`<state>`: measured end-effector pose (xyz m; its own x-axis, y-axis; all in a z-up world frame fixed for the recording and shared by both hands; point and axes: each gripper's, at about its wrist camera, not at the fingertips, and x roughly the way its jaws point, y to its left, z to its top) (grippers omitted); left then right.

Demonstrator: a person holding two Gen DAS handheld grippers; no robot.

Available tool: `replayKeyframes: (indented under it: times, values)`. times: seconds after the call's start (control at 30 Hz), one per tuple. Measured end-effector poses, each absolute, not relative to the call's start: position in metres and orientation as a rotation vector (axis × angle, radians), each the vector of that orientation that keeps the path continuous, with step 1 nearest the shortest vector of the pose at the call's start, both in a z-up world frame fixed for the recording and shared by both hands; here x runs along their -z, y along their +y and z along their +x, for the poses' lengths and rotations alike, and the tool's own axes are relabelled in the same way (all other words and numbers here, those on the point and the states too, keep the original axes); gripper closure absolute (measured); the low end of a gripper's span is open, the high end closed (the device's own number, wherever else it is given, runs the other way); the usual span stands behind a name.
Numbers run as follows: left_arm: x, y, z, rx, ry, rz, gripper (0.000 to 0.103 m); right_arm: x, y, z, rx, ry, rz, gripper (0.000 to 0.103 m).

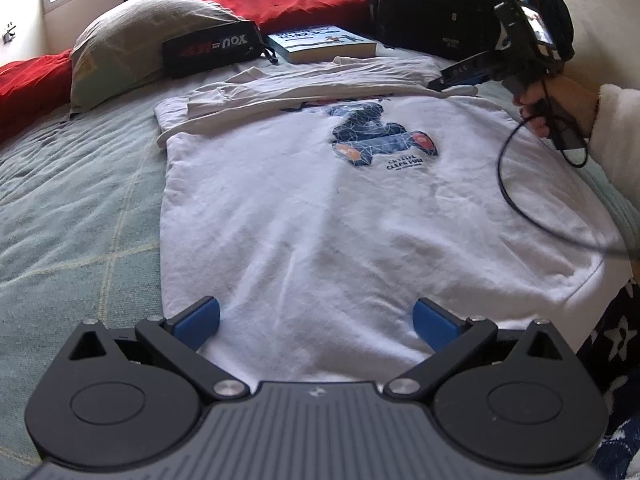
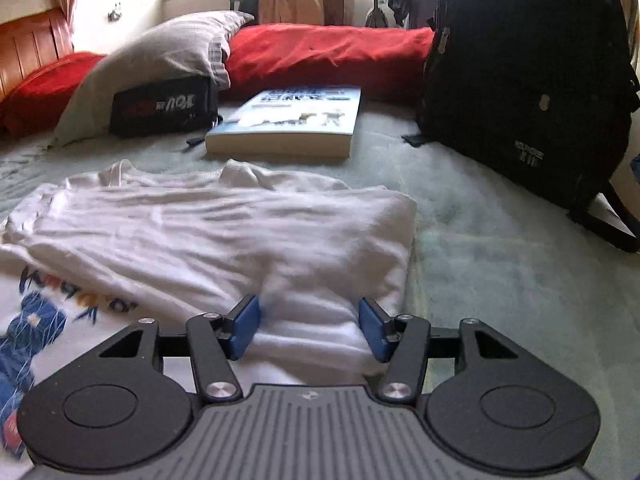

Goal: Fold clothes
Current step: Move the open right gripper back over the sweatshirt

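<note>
A white T-shirt point(image 1: 300, 208) with a blue print point(image 1: 380, 136) lies flat on the bed, and its top part is folded over in a long band point(image 1: 320, 80). My left gripper point(image 1: 316, 316) hovers open over the shirt's near hem, with nothing between its blue pads. A hand point(image 1: 560, 96) holds my right gripper point(image 1: 440, 82) at the right end of the folded band. In the right wrist view, the right gripper point(image 2: 309, 328) stands partly open astride a raised fold of the white shirt point(image 2: 180, 232). The cloth fills the gap, but the pads do not visibly pinch it.
Beyond the shirt lie a blue book point(image 1: 320, 42), a black pouch point(image 1: 212, 50), a grey pillow point(image 1: 132, 40) and red cushions point(image 1: 288, 0). A black backpack point(image 2: 520, 80) stands at the far right. A black cable point(image 1: 508, 184) loops over the shirt's right side. Green bedcover point(image 1: 80, 200) lies bare on the left.
</note>
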<state>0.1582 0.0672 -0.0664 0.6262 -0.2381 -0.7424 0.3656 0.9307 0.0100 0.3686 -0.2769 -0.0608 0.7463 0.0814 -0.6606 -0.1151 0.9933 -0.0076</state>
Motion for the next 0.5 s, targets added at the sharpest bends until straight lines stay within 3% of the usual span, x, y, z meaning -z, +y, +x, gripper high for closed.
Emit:
replayKeyframes:
  times: [0.1,0.2,0.33,0.43,0.5]
  values:
    - [0.064,0.068,0.158,0.344,0.816,0.158,0.001,0.045,-0.271,0.368,-0.130,0.708,-0.047,0.041]
    - [0.062,0.069,0.157,0.339,0.806,0.149,0.001,0.033,-0.260,0.383,-0.158,0.671,-0.040,0.030]
    - [0.059,0.072,0.152,0.335,0.799,0.147,0.001,0.053,-0.247,0.427,-0.131,0.743,-0.066,0.026]
    - [0.057,0.075,0.150,0.330,0.797,0.147,0.001,0.067,-0.245,0.441,-0.113,0.785,-0.066,0.012]
    - [0.054,0.076,0.148,0.326,0.788,0.155,0.001,0.060,-0.244,0.436,-0.111,0.799,-0.058,0.012]
